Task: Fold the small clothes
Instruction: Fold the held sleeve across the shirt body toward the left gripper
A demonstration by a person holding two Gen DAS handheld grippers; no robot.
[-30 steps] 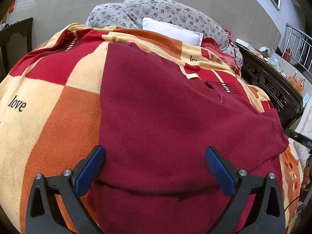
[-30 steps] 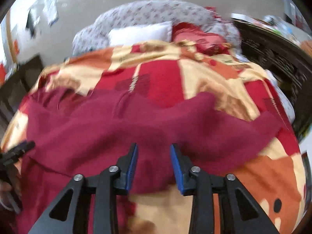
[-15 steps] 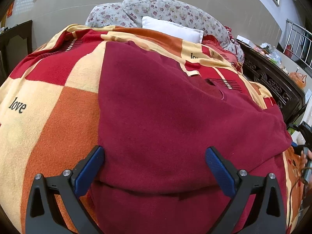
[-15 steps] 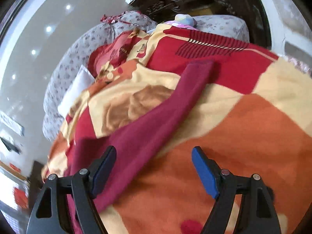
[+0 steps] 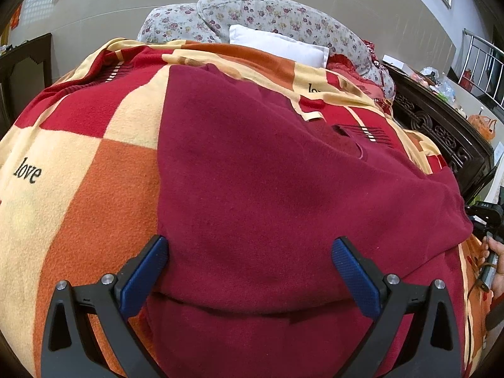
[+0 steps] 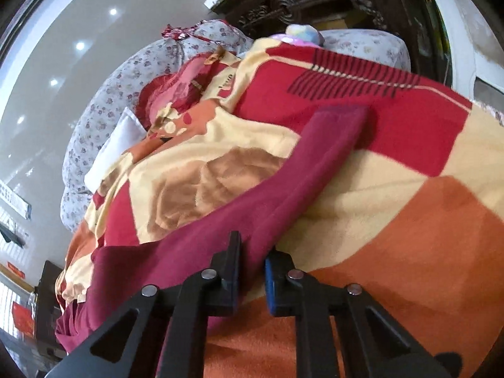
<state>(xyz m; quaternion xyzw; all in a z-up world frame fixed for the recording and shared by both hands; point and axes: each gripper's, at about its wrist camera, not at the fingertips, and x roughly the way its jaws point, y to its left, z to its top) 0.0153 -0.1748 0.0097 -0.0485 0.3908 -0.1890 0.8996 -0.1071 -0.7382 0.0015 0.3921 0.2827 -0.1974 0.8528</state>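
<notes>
A dark red sweater (image 5: 252,182) lies spread on a checked red, orange and cream blanket (image 5: 78,182). My left gripper (image 5: 249,261) is open wide, with its blue pads straddling the sweater's near part above a fold line. In the right wrist view the sweater's long sleeve (image 6: 308,170) stretches out across the blanket (image 6: 409,236). My right gripper (image 6: 252,258) is shut on the sleeve near where it joins the body.
A floral bolster (image 5: 267,12) and a white pillow (image 5: 277,45) lie at the bed's far end. Dark carved wooden furniture (image 5: 441,126) stands at the right. The person's hand on the right gripper (image 5: 491,252) shows at the right edge.
My right gripper swung over to the sleeve, opened wide half a second ago, and has now closed on the sleeve. My left gripper has stayed open in place.
</notes>
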